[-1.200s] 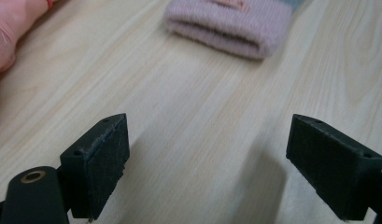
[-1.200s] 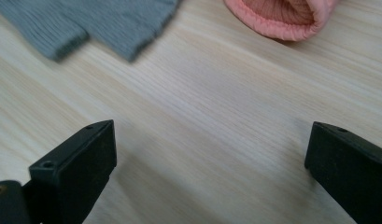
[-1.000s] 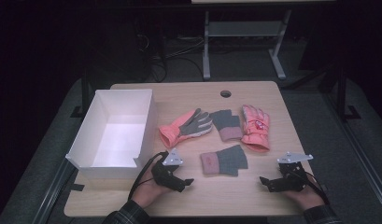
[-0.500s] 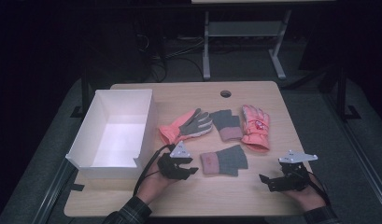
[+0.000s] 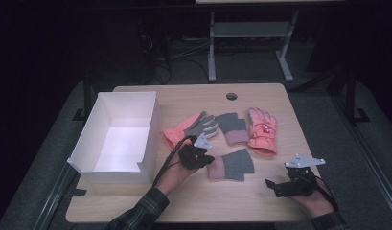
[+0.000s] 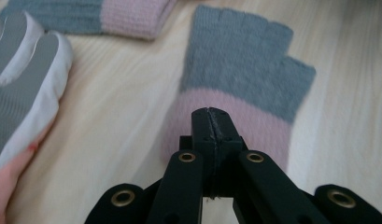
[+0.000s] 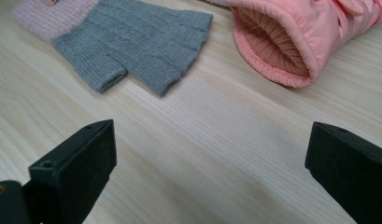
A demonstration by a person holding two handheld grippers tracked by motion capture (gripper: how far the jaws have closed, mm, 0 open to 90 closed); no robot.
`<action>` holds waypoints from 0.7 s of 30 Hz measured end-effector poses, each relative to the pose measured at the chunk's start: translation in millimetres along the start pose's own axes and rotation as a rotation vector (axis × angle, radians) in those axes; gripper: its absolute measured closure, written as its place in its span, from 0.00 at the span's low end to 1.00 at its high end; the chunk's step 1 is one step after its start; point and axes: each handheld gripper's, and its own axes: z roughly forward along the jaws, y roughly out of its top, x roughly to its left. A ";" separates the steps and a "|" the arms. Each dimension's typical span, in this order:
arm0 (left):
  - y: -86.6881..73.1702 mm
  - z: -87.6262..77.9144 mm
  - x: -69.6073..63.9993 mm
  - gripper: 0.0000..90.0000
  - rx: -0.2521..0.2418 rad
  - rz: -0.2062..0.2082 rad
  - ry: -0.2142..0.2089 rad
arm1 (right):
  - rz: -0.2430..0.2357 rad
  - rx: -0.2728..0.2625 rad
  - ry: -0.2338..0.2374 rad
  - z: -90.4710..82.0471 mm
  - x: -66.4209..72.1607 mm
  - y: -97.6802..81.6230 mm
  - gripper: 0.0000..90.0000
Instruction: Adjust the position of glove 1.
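Note:
A grey fingerless glove with a pink cuff (image 5: 232, 165) (image 6: 244, 60) (image 7: 142, 42) lies flat near the table's front middle. My left gripper (image 5: 205, 160) (image 6: 211, 114) hovers at its cuff end. Its jaws have just been closing and now meet, with no fabric visible between them. A matching fingerless glove (image 5: 232, 127) (image 6: 109, 14) lies farther back. Beside it are a salmon glove with a grey palm (image 5: 193, 127) (image 6: 25, 79) and a pink padded glove (image 5: 261, 132) (image 7: 300, 42). My right gripper (image 5: 272, 184) (image 7: 209, 140) rests open at the front right, nothing between its jaws.
A white open box (image 5: 150, 129) stands on the left part of the wooden table (image 5: 193, 201), close to my left hand. A round cable hole (image 5: 231, 96) sits near the far edge. Dark floor and a metal stand lie beyond the table.
My left gripper has moved away from the front edge and to the right, up to the near fingerless glove's cuff, and its jaws have shut. The right gripper has stayed put.

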 end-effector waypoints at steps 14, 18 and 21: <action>7.5 24.6 16.1 1.00 0.044 -0.017 -0.021 | 0.006 -0.015 -0.006 -2.2 -2.1 -0.9 0.02; 5.6 22.2 12.3 1.00 0.056 -0.008 -0.035 | -0.006 -0.017 -0.005 -2.3 -0.1 0.2 0.02; 1.3 18.1 8.6 1.00 0.065 -0.011 -0.048 | -0.002 -0.016 -0.003 -2.6 -0.7 -0.2 0.02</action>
